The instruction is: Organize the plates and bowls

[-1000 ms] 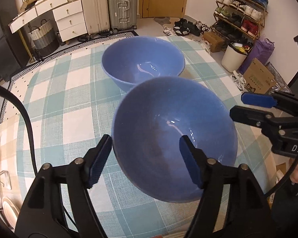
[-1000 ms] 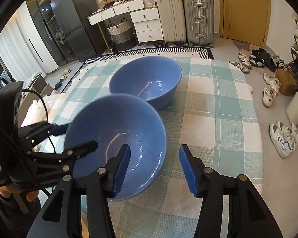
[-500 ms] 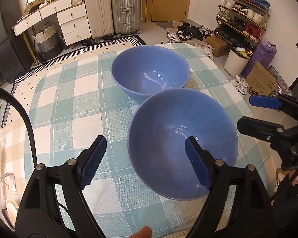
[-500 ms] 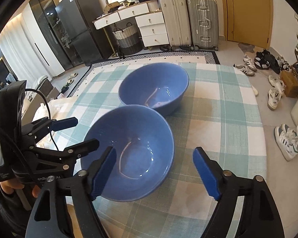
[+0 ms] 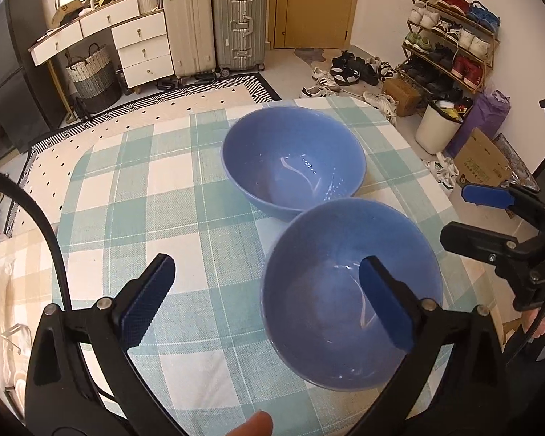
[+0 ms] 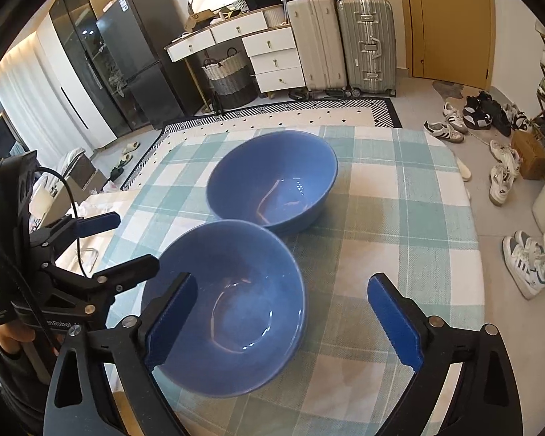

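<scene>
Starting at the left of the left wrist view, the left gripper (image 5: 265,301) occupied the lower part of the frame, its jaws spread wide and holding nothing. Its left blue pad (image 5: 147,299) hung over bare tablecloth (image 5: 156,196); its right pad (image 5: 387,303) appeared in front of the near blue bowl (image 5: 319,309) at lower centre-right, and contact could not be determined. That bowl sat upright on the teal-and-white checked cloth. The far blue bowl (image 5: 292,160) stood upright at frame centre, its near rim meeting or just overlapping the near bowl's far rim. At the right edge, the right gripper (image 5: 479,214) entered sideways with jaws apart, empty.

In the right wrist view, the left gripper (image 6: 125,245) occupied the left edge, one finger reaching just beside the near bowl (image 6: 243,312). The right gripper (image 6: 281,319) filled the bottom of the frame, jaws open and gripping nothing; its left pad (image 6: 170,321) lay in front of the bowl's left rim, its right pad (image 6: 394,321) over cloth (image 6: 399,218) to the right. The far bowl (image 6: 272,178) sat at upper centre. Two suitcases (image 6: 341,41) stood against the back wall at the top.
</scene>
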